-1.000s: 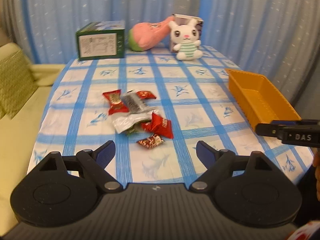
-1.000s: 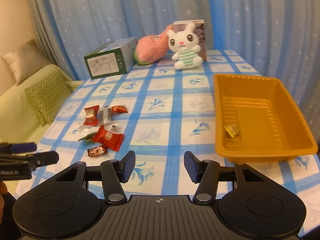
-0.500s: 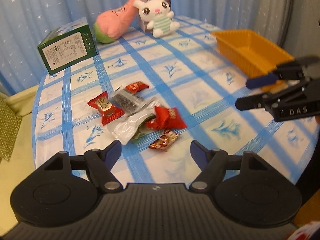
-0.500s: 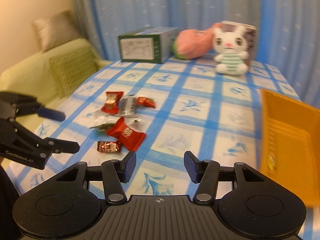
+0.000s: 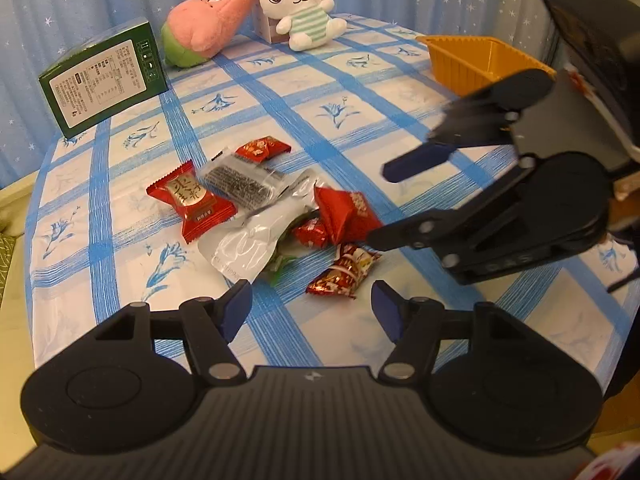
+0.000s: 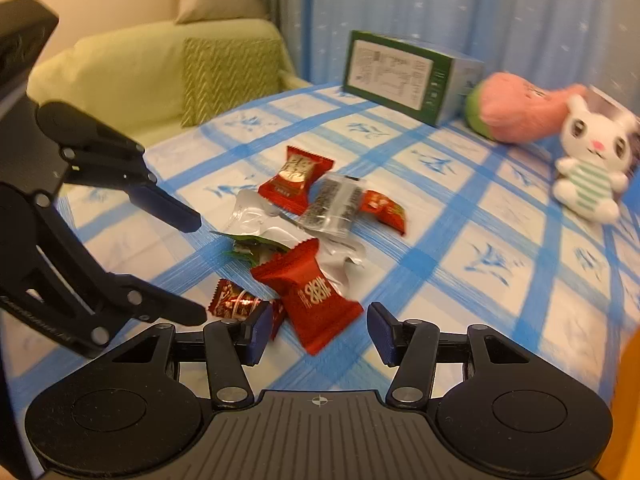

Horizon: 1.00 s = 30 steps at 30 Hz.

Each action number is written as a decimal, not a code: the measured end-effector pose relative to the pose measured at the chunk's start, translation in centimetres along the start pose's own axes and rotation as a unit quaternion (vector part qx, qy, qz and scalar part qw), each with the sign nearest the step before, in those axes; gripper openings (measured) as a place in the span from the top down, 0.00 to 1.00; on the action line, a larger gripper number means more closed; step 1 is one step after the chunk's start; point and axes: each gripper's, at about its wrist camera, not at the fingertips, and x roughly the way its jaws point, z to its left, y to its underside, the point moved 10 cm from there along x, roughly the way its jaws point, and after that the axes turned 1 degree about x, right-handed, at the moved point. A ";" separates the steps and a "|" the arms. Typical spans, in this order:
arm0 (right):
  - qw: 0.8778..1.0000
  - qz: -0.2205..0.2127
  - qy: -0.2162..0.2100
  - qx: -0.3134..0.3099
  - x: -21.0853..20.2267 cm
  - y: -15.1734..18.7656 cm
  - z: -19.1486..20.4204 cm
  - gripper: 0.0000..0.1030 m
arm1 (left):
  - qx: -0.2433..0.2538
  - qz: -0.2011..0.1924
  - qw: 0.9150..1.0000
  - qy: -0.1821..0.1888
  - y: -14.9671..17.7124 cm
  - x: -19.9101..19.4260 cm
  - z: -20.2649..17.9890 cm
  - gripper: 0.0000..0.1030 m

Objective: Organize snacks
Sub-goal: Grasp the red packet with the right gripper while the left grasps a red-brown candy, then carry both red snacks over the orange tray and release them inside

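A pile of snack packets lies on the blue checked tablecloth: a red packet with gold print (image 5: 191, 200), a clear packet of dark seeds (image 5: 240, 182), a silver pouch (image 5: 248, 244), a red triangular packet (image 5: 346, 212) (image 6: 316, 296) and a small foil candy (image 5: 344, 274) (image 6: 236, 304). My left gripper (image 5: 311, 308) is open, just short of the foil candy. My right gripper (image 6: 314, 330) is open, with the red triangular packet between its fingertips. It also shows in the left wrist view (image 5: 396, 204), open, at the pile's right side. The left gripper shows in the right wrist view (image 6: 196, 268).
An orange tray (image 5: 480, 60) sits at the table's far right. A green box (image 5: 106, 80), a pink plush (image 5: 208, 24) and a white rabbit plush (image 5: 306, 8) stand along the back edge. A green sofa with cushions (image 6: 160, 72) is beside the table.
Both grippers have moved in towards the snack pile. The right gripper swung left from the tray side to the red triangular packet. Both stay open.
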 end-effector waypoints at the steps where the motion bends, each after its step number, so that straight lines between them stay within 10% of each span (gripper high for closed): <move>1: 1.000 0.001 0.000 -0.007 0.5 -0.1 0.0 0.48 | 0.000 -0.002 1.000 0.000 0.0 0.0 0.1 0.39; 11: 0.999 0.009 0.008 -0.033 1.6 -0.6 -0.2 0.79 | -0.002 -0.019 1.000 0.017 -0.3 0.3 -0.5 0.39; 22: 0.984 0.032 0.044 0.170 -3.6 3.5 -5.7 0.80 | 0.055 -0.011 0.998 0.019 -1.2 2.5 -1.9 0.51; 30: 0.980 0.028 0.055 0.188 -5.1 4.7 -5.9 0.80 | 0.089 0.011 0.996 0.016 -1.6 3.9 -2.7 0.64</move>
